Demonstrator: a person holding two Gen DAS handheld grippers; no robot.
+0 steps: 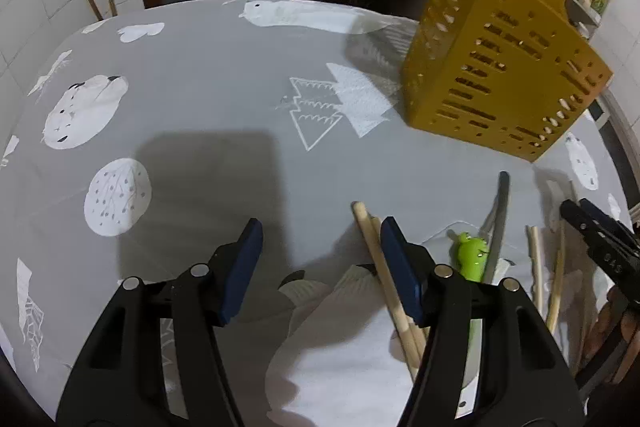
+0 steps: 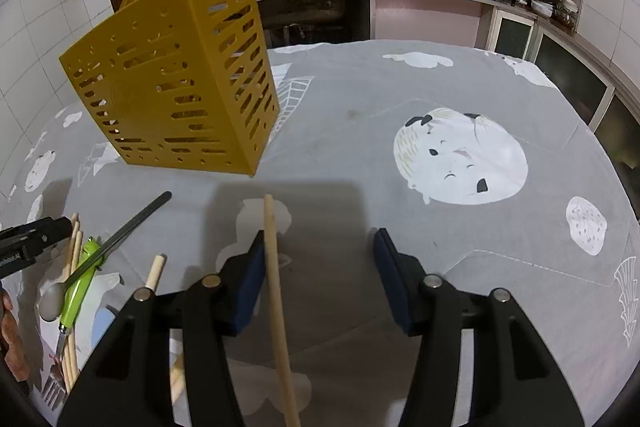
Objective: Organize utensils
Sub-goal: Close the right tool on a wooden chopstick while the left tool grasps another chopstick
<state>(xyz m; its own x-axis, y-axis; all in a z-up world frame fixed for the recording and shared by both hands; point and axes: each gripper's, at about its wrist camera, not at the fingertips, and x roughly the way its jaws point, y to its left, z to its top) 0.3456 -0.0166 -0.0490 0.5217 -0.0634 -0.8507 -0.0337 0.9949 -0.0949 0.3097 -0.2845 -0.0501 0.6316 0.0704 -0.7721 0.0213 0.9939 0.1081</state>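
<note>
A: On the grey worktop [image 1: 208, 75] we've got both tools low over the loose utensils, with the yellow caddy [image 2: 176, 79] standing just beyond them, well apart from either tool.

B: How do our tools stand?

A: The left tool [image 1: 320, 263] has its jaws apart. A pair of chopsticks [image 1: 384, 267] lies along the inside of its right pad, touching or nearly so; the other pad is clear of them. So we hold nothing there. The right tool [image 2: 320, 275] is the same: jaws apart, one chopstick [image 2: 276, 307] lying against its left pad, the other pad well off it.

B: And the rest?

A: Between the two tools lies a green-handled piece [image 1: 472, 259] with a grey spoon [image 2: 96, 259] crossed over it, and two more sticks [image 1: 548, 279] beside those. All flat on the cloth.

B: So where are we in the job?

A: We judge it the pick-up step, early on: whether the caddy already holds anything, we cannot tell.

B: Next move?

A: We'd say each tool must shift sideways to centre its sticks, then close. Thin round sticks lying flat could roll or slip out, so the pads need to reach right down to the cloth.
</note>
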